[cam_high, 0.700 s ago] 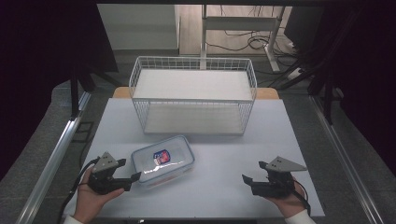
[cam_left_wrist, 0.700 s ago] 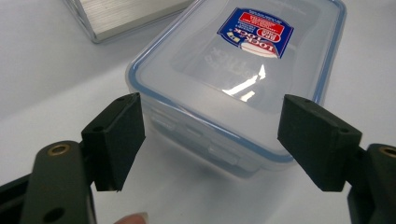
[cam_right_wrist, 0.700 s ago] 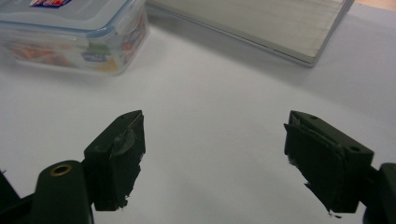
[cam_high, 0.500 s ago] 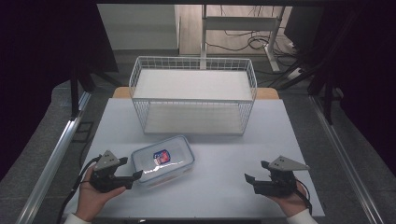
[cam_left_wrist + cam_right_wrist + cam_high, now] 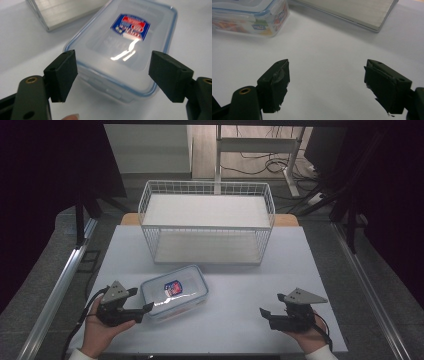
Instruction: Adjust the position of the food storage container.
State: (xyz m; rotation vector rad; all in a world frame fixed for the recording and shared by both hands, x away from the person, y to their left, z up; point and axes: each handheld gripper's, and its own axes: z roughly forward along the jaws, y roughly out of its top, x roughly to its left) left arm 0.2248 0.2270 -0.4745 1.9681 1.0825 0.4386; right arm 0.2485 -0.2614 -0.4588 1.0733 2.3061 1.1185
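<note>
left gripper [image 5: 113, 75] fingers wide apart around the near end of a clear lidded container [image 5: 122, 47] (blue-rimmed lid)

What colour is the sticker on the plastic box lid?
Red and blue sticker, clearest in the left gripper view.

both claws [image 5: 141, 312] [image 5: 265, 315] agape, low, apart

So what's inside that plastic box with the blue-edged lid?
Hard to say. The plastic box is shut, and its cloudy lid with a red and blue sticker hides the inside. Colourful printing shows along its side, possibly a label.
</note>
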